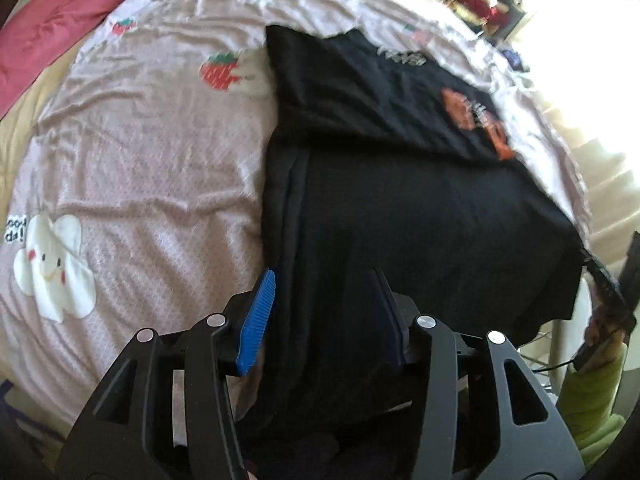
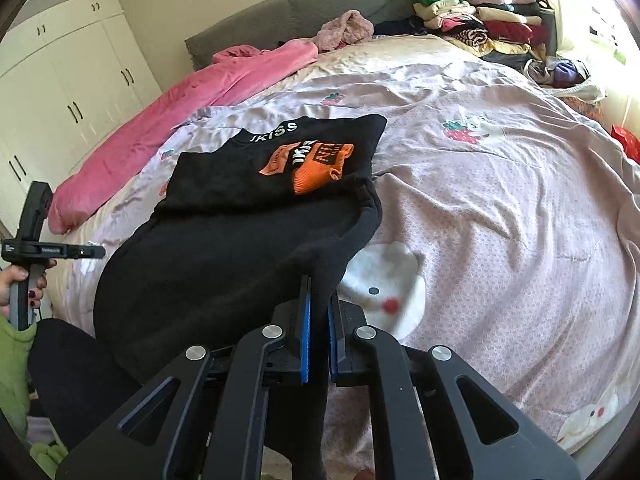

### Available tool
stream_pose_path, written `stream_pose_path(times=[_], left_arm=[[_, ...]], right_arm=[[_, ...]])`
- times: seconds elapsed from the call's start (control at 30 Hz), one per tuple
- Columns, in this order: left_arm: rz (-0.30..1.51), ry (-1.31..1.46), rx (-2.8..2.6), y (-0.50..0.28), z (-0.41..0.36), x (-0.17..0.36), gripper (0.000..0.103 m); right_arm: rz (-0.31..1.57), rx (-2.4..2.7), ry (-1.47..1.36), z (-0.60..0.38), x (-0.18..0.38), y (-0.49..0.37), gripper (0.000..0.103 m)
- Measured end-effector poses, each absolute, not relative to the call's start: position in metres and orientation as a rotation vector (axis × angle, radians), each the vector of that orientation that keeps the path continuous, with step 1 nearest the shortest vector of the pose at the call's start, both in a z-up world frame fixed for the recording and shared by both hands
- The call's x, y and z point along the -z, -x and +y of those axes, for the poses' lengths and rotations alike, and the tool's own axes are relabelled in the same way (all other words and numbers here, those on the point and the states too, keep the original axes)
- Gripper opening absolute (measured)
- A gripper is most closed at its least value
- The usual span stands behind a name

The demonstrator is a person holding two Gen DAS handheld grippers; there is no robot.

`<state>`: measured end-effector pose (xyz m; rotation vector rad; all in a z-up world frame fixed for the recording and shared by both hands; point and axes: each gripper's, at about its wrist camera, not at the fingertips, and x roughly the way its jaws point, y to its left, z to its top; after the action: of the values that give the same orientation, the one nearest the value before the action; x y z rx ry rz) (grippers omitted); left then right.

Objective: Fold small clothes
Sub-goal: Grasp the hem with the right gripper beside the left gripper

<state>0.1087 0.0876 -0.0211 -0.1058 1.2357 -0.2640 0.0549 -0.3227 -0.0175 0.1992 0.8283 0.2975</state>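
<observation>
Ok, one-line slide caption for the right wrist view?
Right gripper clamps the black sweater's edge on the pink quilt.

The left gripper (image 1: 324,300) hangs over the near hem of a black sweater (image 1: 400,208), jaws apart, its blue pad (image 1: 258,320) at the cloth's left edge. The sweater's orange patch (image 1: 476,120) lies toward two o'clock. A strawberry-print bedspread (image 1: 152,152) fills the nine o'clock side.

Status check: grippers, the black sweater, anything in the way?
Right gripper shut on the black knit sweater, near edge. Left gripper open, fingers straddling the hem. Sweater part-folded on the pink quilt. Nothing in the way.
</observation>
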Motion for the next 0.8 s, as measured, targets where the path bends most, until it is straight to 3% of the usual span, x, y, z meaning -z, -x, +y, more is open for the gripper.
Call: stream_pose_path(times=[0.23,0.33,0.8], left_arm=[[1.381,0.051,0.245,-0.114,0.077,0.047,0.039],[1.408,0.027,0.256,-0.116,0.072,0.053,0.002],[1.122,0.197,0.296,-0.139,0.083,-0.011,0.001]], right_arm=[[0.811,-0.314,-0.197,-0.319,0.014,-0.056,0.006],[0.802,-0.323,-0.215,-0.321,0.012,-0.056,0.006],[0.712,-0.318,-0.291,-0.342,-0.01,-0.068,0.006]])
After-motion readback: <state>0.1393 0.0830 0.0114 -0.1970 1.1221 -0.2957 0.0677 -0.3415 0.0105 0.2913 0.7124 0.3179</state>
